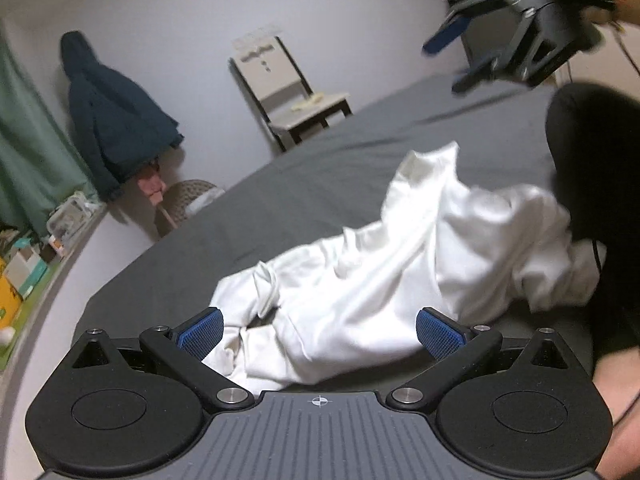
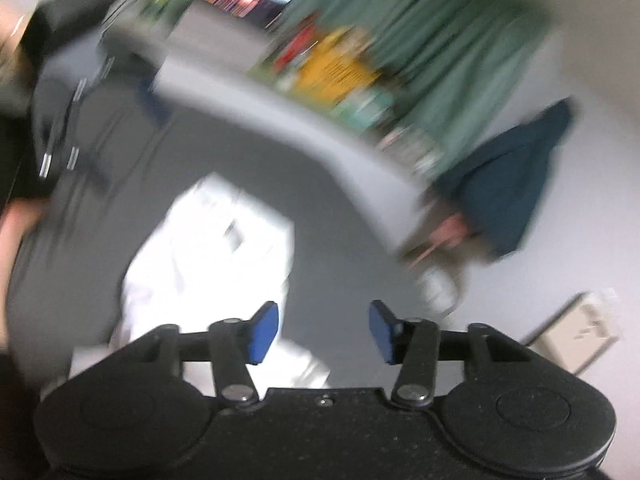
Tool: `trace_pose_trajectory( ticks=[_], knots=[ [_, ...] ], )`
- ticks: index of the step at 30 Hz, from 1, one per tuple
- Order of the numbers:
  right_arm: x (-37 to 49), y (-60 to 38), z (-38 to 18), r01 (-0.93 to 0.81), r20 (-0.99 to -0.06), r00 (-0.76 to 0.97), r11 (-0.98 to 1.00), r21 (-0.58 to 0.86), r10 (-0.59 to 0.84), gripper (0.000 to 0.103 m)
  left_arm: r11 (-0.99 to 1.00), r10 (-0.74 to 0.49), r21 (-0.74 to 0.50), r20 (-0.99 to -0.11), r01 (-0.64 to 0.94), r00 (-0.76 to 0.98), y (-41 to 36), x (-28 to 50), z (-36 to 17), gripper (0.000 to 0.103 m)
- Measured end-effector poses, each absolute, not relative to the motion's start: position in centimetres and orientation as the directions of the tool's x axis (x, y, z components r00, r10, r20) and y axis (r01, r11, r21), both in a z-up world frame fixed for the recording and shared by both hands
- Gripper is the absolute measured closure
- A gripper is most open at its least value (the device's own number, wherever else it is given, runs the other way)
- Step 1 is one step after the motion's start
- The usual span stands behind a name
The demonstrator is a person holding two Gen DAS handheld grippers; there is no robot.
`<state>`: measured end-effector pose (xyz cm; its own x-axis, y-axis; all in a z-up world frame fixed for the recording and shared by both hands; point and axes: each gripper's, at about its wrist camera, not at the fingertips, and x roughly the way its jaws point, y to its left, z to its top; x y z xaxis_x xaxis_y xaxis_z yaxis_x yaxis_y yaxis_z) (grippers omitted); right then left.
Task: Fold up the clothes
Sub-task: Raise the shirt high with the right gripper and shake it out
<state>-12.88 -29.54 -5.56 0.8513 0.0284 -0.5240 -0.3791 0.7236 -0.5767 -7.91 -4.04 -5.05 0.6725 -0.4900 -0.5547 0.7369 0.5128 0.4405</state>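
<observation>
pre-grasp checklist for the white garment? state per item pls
1. Left gripper open: ok, fingers spread wide.
2. Cloth within left gripper's span: ok, an edge of the white garment lies between its fingers.
3. Right gripper open: ok, nothing between its fingers.
4. Right gripper placed for a grasp: not ok, it is raised above the bed, clear of the cloth.
5. Garment laid flat: not ok, it sits crumpled in a heap.
6. Right wrist view usable: not ok, motion blur smears it.
</observation>
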Motion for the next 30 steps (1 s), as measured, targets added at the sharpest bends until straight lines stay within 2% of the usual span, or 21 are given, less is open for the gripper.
trace_pose_trajectory(
  ticks=[4, 7, 10, 14, 15, 16, 20, 27, 30],
  knots=[
    [-8.3, -32.8, -8.6, -0.458, -0.675, 0.738, 0.725, -0.515, -0.014, 0.064, 0.498, -0.482, 0.445, -0.572, 0.745, 0.664, -4.2, -7.8, -5.5, 0.000],
    [-4.8, -34.9, -9.9, -0.510, -0.786, 0.618, 0.757, -0.409, -0.008, 0.065, 0.512, -0.483, 0.421, -0.580, 0.749, 0.656, -3.9, -7.4, -5.7, 0.000],
    [-3.0, -35.3, -11.3, -0.557, -0.843, 0.539, 0.754, -0.347, 0.010, 0.066, 0.526, -0.484, 0.398, -0.587, 0.752, 0.649, -3.7, -6.9, -5.9, 0.000],
    [-1.8, -35.9, -13.4, -0.567, -0.860, 0.510, 0.754, -0.331, 0.007, 0.070, 0.542, -0.483, 0.376, -0.592, 0.751, 0.645, -3.5, -6.2, -6.2, 0.000],
    [-1.7, -36.0, -13.7, -0.565, -0.860, 0.509, 0.762, -0.318, 0.019, 0.075, 0.549, -0.485, 0.366, -0.592, 0.751, 0.643, -3.6, -6.0, -6.2, 0.000],
    [-1.6, -36.1, -14.0, -0.562, -0.861, 0.508, 0.769, -0.304, 0.031, 0.094, 0.554, -0.486, 0.358, -0.594, 0.752, 0.641, -3.6, -5.8, -6.2, 0.000],
    [-6.4, -34.3, -10.4, -0.559, -0.761, 0.640, 0.744, -0.366, 0.107, 0.096, 0.555, -0.489, 0.360, -0.588, 0.750, 0.645, -4.0, -5.6, -6.0, 0.000],
    [-16.2, -30.4, -2.7, -0.515, -0.498, 0.828, 0.697, -0.499, 0.256, 0.096, 0.477, -0.553, 0.396, -0.558, 0.784, 0.619, -4.9, -6.1, -5.2, 0.000],
    [-19.8, -30.1, -0.9, -0.485, -0.464, 0.851, 0.708, -0.514, 0.246, 0.096, 0.432, -0.565, 0.428, -0.558, 0.794, 0.608, -5.7, -6.4, -5.4, 0.000]
  ],
)
